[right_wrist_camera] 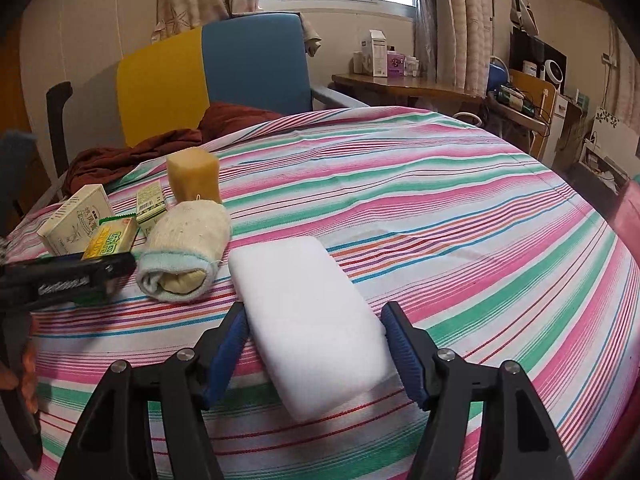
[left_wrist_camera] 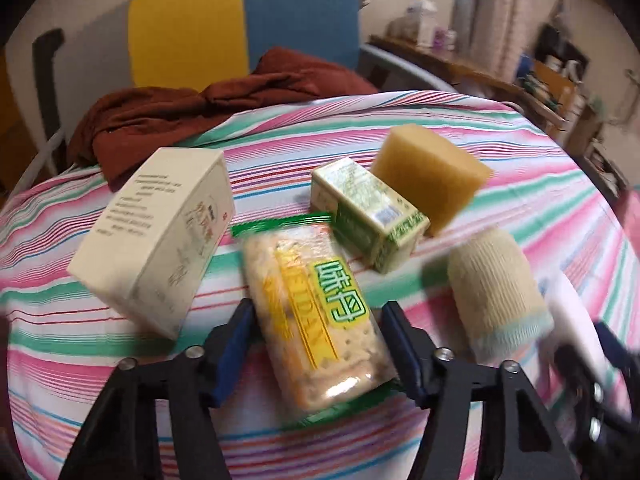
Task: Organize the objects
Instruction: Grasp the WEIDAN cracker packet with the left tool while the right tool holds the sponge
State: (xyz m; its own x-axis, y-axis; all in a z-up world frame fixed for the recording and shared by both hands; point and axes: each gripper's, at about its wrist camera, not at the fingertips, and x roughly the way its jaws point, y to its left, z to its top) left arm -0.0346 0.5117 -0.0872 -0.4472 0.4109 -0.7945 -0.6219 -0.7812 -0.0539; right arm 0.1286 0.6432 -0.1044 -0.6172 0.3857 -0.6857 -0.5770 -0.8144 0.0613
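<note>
Starting left: closed cream box (left_wrist_camera: 156,232) lies on its side on the striped tablecloth (right_wrist_camera: 440,200), contents not visible. Next right, a cracker packet (left_wrist_camera: 316,312), sealed, crackers showing through the clear wrap, green-yellow label on top. Behind it is a small green box (left_wrist_camera: 368,216), closed, with one corner just beside the packet's far end. A yellow sponge block (left_wrist_camera: 428,176) touches the far right side of the green box. A rolled cream sock (left_wrist_camera: 496,292) with a pale blue cuff lies right of the packet, near but apart. A white foam block (right_wrist_camera: 312,320) sits furthest right, just beside the sock.

Brown cloth (left_wrist_camera: 200,112) is heaped at the table's far left edge, with a yellow-and-blue chair (left_wrist_camera: 240,20) behind it. Nothing sits in front of either jaw.

Left tongs (left_wrist_camera: 320,344): the packet lies lengthwise between the blue pads, both pads against its long sides, gripping its near half; the frame is blurred. The packet's far end sticks out well past the tips.

Right tongs (right_wrist_camera: 316,340): the foam block lies lengthwise between the pads, both pads touching its sides, clamped on the near part, and the block rests on the cloth.
</note>
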